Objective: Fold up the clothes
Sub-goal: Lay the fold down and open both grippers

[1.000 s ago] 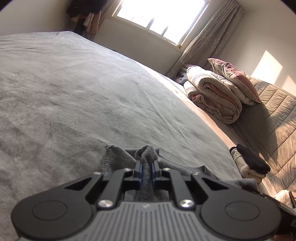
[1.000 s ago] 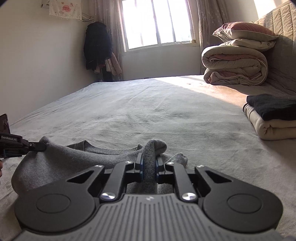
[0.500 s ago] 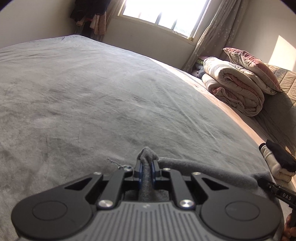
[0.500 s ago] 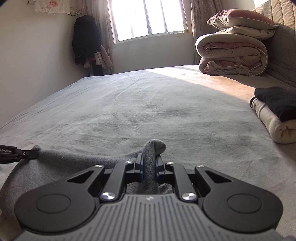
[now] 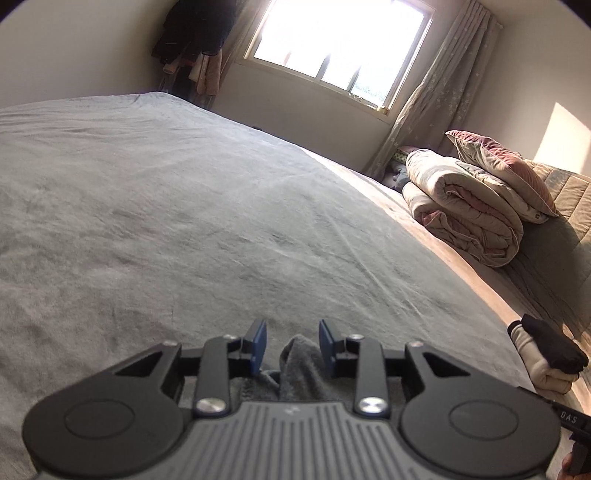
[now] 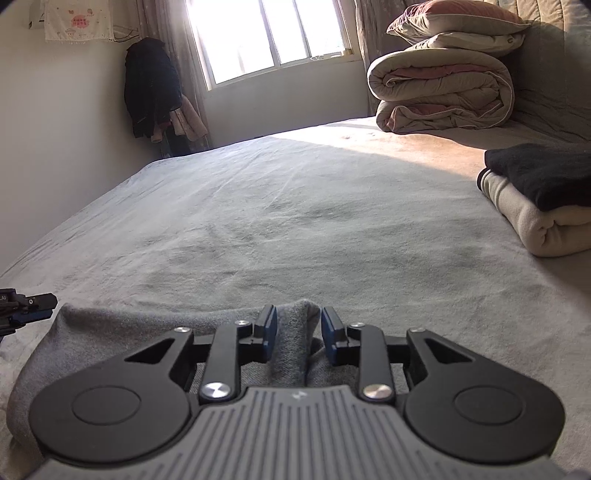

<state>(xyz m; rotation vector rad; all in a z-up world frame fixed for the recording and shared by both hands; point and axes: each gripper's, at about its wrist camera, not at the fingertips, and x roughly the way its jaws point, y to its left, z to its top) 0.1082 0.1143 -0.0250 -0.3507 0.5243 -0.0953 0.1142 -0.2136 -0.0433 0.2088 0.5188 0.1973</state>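
Right wrist: folded clothes [image 6: 543, 206] beside quilt [image 6: 443, 88]

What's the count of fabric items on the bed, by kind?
Grey garment being folded: 1
Finished folded clothes, black piece on cream piece: 2
Rolled quilt: 1
Pillow: 1
Total: 5
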